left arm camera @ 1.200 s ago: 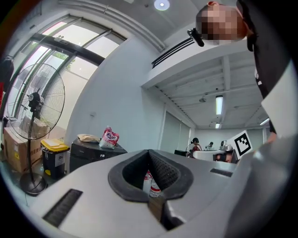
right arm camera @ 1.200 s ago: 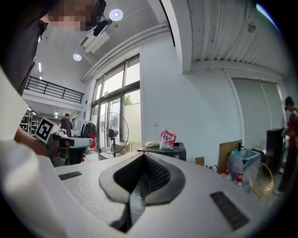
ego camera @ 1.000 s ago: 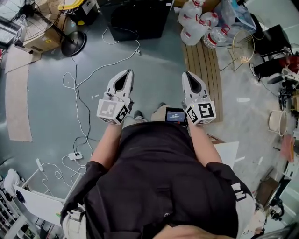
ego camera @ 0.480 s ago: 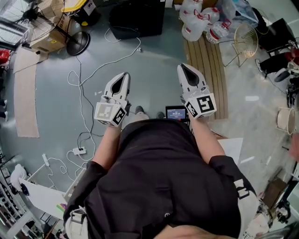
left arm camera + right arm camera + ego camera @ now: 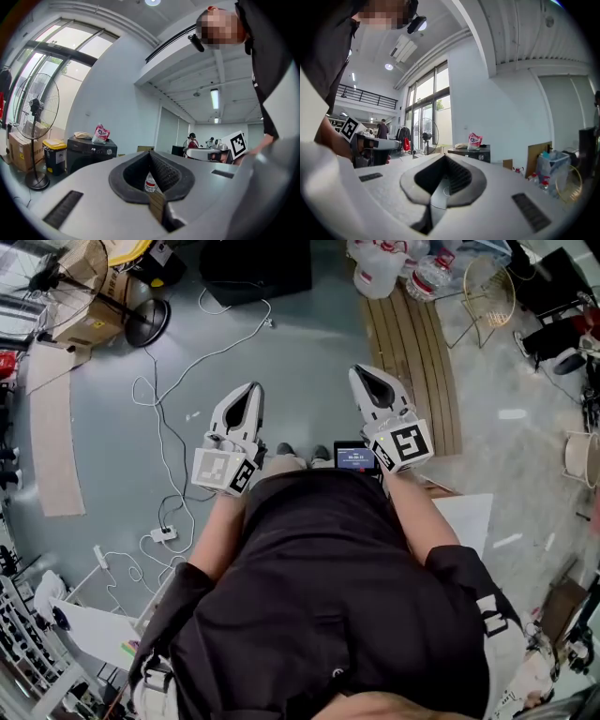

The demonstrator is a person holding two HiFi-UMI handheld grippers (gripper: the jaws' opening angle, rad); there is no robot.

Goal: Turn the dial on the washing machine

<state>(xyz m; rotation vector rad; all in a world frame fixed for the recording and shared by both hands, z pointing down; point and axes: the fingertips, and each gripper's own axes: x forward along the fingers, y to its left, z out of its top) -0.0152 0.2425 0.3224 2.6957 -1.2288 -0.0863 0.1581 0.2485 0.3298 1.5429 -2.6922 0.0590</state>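
Both grippers advance with the person vs. the earlier frame. In head view the washing machine (image 5: 255,266) slides up and is now cut by the upper edge, and the floor cable (image 5: 164,437) shifts with it.

Left gripper (image 5: 251,390): jaws together, nothing between them. Right gripper (image 5: 364,374): same, closed and empty. Both sit mid-frame, ahead of the torso and pointing level. Judgement: this is a carry posture for the approach, not yet a working pose.

Task item: the machine stands well apart from both tips. In left gripper view it is at centre-left, with a pink bag (image 5: 100,133) on its lid. The dial (image 5: 109,151) reads as a small pale disc on the front panel; no setting is legible.

Judgement: approx. start of task; the dial is untouched, and the jaws must open before gripping it.
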